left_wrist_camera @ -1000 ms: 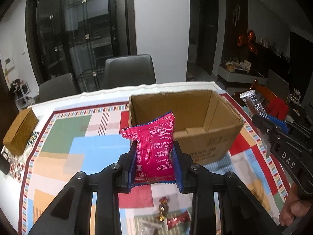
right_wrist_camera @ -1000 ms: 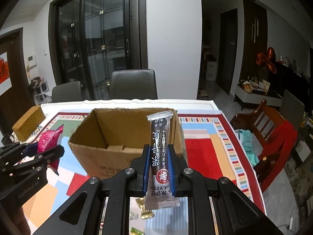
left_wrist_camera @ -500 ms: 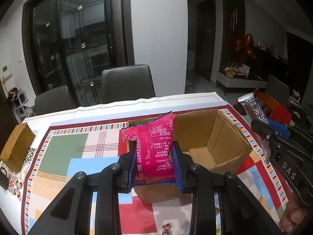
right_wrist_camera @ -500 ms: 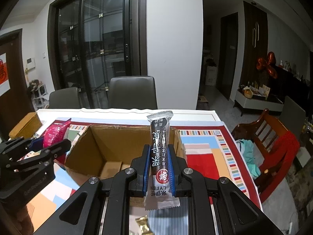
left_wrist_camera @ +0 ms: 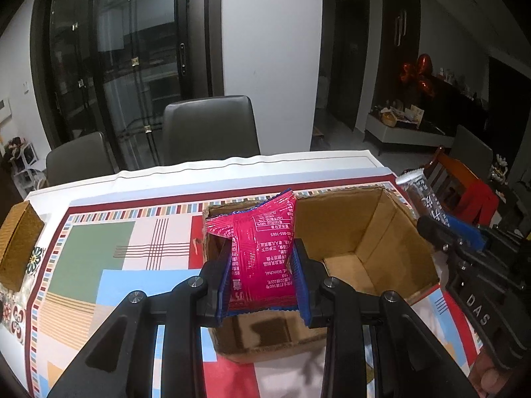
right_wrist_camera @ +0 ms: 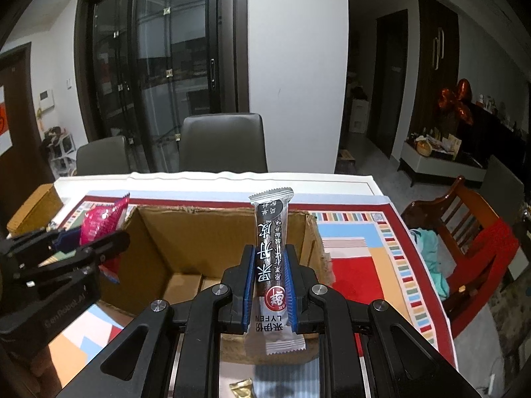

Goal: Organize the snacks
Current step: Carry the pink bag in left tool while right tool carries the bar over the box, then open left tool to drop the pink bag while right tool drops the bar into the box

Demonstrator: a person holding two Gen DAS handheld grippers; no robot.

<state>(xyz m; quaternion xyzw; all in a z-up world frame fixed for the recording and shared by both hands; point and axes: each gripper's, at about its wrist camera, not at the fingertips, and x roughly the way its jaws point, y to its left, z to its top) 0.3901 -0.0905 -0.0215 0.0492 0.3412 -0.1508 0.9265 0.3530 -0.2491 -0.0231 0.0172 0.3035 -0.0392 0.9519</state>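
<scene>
The near wall of an open cardboard box (left_wrist_camera: 371, 248) is partly hidden behind both sets of jaws, and its floor shows only in a bare patch. A gold-wrapped sweet (right_wrist_camera: 242, 388) lies on the table beneath the right jaws, cut off by the frame edge. The small print on both wrappers is too fine to read.

Two snacks are held, one per gripper. The left gripper (left_wrist_camera: 262, 285) has its jaws clamped on the sides of a glossy pink foil packet (left_wrist_camera: 262, 248), pillow-shaped with crimped ends, standing upright between the blue pads, above the box's near left corner. The right gripper (right_wrist_camera: 267, 285) has its jaws pressed together on a long, thin dark bar (right_wrist_camera: 270, 248) in a silver-ended wrapper, upright, in front of the box's near wall.

One box stands just beyond both jaws on the table (left_wrist_camera: 232, 169), over a cloth (left_wrist_camera: 93, 258) of coloured blocks with a striped border. Far left of the left jaws sits one woven tan box (left_wrist_camera: 16, 245). Two grey padded chairs (left_wrist_camera: 209, 126) stand beyond the table.
</scene>
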